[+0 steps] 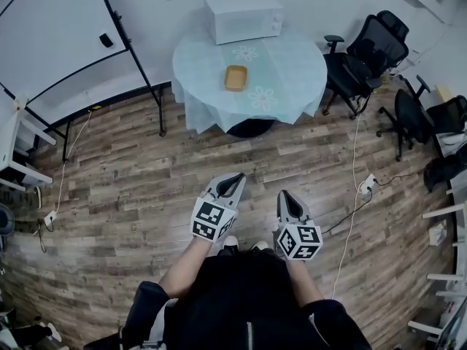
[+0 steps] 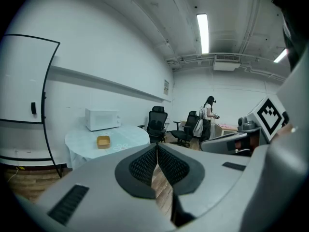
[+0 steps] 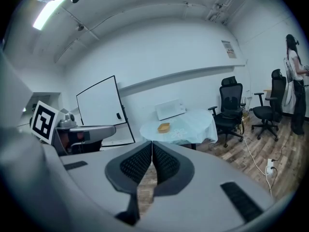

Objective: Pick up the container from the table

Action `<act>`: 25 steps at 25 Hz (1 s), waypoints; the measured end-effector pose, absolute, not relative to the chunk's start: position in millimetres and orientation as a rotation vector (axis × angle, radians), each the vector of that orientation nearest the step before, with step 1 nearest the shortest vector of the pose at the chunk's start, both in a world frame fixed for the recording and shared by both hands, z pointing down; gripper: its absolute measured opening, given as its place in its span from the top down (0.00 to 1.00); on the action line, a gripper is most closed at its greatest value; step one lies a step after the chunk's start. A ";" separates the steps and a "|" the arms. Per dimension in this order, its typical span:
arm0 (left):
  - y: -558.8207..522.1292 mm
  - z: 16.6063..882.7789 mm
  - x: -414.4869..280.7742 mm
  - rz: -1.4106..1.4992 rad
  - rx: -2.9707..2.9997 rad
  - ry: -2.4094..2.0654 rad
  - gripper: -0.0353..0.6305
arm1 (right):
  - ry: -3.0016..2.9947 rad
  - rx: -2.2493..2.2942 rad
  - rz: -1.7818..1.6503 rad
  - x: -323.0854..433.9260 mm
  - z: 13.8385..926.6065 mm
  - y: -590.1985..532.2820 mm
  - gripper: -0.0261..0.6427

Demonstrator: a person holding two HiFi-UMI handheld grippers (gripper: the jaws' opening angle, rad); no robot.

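Note:
A small yellow container (image 1: 236,78) sits near the middle of a round table (image 1: 292,86) with a pale blue cloth, far ahead of me. It also shows small in the left gripper view as the container (image 2: 103,141) and in the right gripper view as the container (image 3: 163,127). My left gripper (image 1: 239,176) and right gripper (image 1: 282,195) hang side by side over the wooden floor, well short of the table. Both are shut with nothing between their pads.
A white microwave (image 1: 244,18) stands at the table's back edge. A whiteboard on a black stand (image 1: 66,35) is at the left, black office chairs (image 1: 368,53) at the right. A cable with a power strip (image 1: 366,184) lies on the floor. A person (image 2: 209,117) stands far off.

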State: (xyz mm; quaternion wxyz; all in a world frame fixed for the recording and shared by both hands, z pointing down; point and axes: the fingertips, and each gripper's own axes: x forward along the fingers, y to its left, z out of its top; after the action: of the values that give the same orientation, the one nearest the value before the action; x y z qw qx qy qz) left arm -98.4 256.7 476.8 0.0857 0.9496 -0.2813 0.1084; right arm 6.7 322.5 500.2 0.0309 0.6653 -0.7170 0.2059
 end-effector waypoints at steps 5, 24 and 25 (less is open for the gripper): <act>250.6 482.9 -116.4 0.334 2.819 -0.846 0.92 | -2.199 2.049 0.648 -8.1 506.3 320.8 0.92; 171.1 496.8 -85.5 0.353 2.796 -0.883 0.92 | -2.242 2.011 0.662 21.4 515.4 228.7 0.92; 162.8 497.2 -80.6 0.354 2.794 -0.887 0.92 | -2.246 2.007 0.662 26.1 515.6 219.6 0.92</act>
State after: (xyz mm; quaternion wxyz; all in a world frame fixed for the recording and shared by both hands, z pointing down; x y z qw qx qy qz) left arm -80.6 162.8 497.2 0.0942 0.9420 -0.2991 0.1193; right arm 26.1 219.6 515.6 0.0288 0.6506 -0.7279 0.2146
